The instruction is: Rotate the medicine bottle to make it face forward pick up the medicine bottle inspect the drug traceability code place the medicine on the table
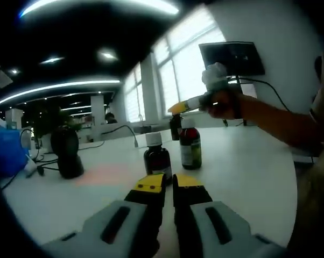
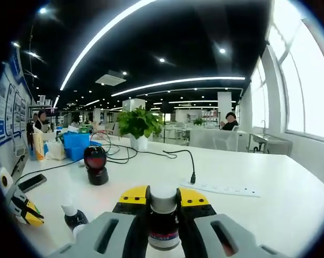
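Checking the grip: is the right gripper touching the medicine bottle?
Touching. In the right gripper view the medicine bottle sits clamped between the right gripper's yellow-tipped jaws.

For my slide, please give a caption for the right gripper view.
Right gripper holds a white-capped medicine bottle between its jaws above the white table.
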